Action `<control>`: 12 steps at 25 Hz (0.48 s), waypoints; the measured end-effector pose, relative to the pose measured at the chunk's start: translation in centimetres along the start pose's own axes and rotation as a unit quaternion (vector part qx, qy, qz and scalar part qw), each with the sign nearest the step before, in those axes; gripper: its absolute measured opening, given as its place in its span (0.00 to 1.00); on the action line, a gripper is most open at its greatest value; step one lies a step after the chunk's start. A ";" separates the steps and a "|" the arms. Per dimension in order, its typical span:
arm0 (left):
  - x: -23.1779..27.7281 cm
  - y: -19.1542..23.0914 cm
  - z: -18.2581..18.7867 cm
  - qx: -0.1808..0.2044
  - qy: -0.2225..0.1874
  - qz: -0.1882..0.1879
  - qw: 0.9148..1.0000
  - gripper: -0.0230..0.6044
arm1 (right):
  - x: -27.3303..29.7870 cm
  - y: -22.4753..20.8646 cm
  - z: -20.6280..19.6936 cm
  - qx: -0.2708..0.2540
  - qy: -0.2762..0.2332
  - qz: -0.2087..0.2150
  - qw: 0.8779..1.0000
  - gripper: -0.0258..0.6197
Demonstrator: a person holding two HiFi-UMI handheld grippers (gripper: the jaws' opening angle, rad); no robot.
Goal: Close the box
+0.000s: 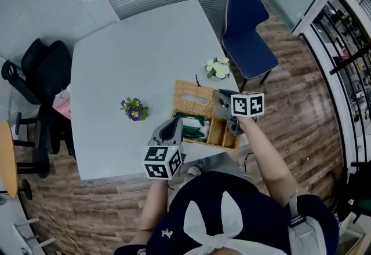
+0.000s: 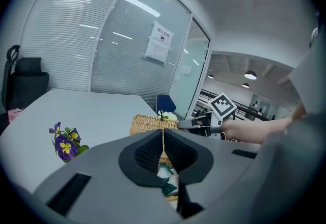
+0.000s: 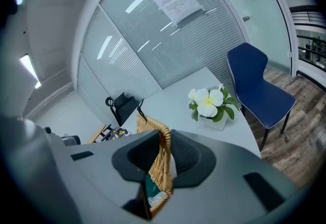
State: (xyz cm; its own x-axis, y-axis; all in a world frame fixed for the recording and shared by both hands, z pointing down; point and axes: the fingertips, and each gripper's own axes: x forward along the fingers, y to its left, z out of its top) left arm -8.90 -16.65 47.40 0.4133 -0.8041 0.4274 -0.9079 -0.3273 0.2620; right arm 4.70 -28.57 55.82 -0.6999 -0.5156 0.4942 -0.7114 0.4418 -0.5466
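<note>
A wicker box (image 1: 224, 144) stands near the table's front right edge with green packets (image 1: 191, 126) inside. Its woven lid (image 1: 194, 96) is lifted off the far side. My right gripper (image 1: 219, 96) is shut on the lid's edge; in the right gripper view the wicker lid (image 3: 159, 167) stands upright between the pads of that gripper (image 3: 164, 159). My left gripper (image 1: 175, 123) is at the box's left front corner. In the left gripper view that gripper (image 2: 163, 139) is shut, with a thin strip of the box's wall pinched between the pads and the lid (image 2: 150, 124) beyond.
A purple flower posy (image 1: 134, 109) lies left of the box and a white flower pot (image 1: 218, 68) behind it on the pale table (image 1: 133, 45). A blue chair (image 1: 246, 33) stands at the far right, a black chair (image 1: 43, 74) at the left.
</note>
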 end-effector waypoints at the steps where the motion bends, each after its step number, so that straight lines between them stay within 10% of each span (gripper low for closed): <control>1: -0.1 0.0 0.0 0.000 0.000 -0.001 1.000 0.08 | -0.1 0.1 0.0 -0.005 -0.001 -0.001 1.000 0.15; 12: -1.3 -0.5 -0.3 0.003 -0.004 -0.005 1.000 0.08 | -0.9 1.5 -0.4 -0.053 -0.013 -0.022 0.998 0.15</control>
State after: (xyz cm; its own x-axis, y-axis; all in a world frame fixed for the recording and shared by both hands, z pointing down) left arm -8.93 -15.29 46.91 0.4217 -0.8045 0.4182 -0.9041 -0.3381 0.2612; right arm 4.28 -27.18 54.80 -0.6675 -0.5539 0.4976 -0.7446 0.4931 -0.4499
